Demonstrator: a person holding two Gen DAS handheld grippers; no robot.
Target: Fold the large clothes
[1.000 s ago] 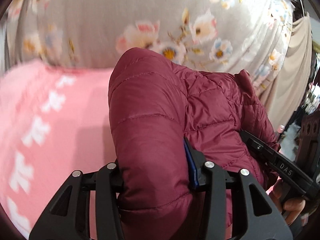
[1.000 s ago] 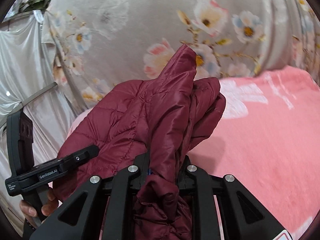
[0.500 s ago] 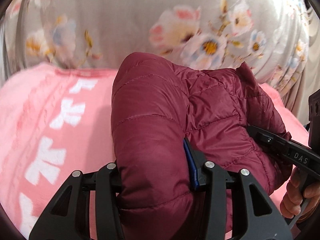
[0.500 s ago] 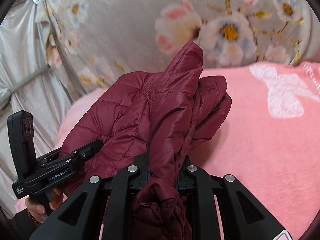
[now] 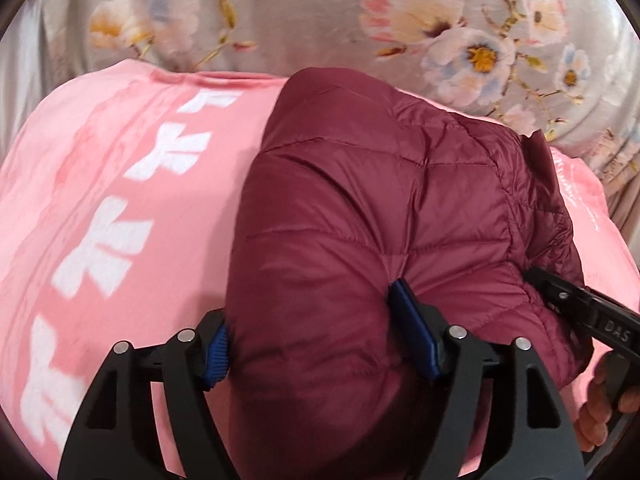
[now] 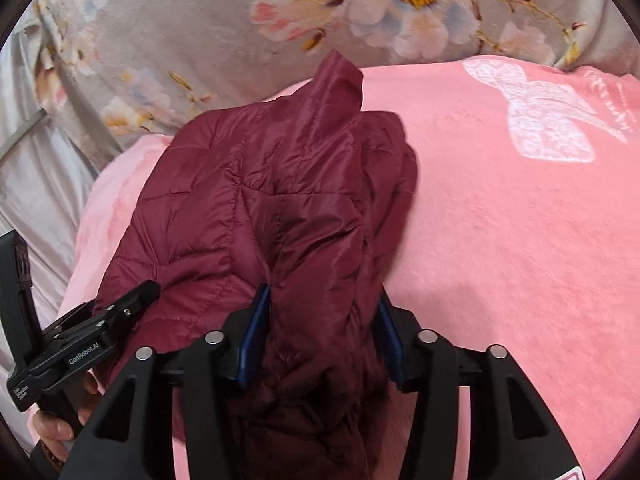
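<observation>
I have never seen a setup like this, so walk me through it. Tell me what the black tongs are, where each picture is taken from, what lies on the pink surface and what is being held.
No robot here: a person holds one pair of tongs in each hand, each with a camera looking along its fingers. One picture looks over the left tongs, the other over the right tongs; each view also catches the other tool at its edge. A dark red quilted jacket lies bunched on a pink blanket, with a flowered cloth behind. Both tongs have jacket fabric between their blue pads and are opening, apparently letting it go.
</observation>
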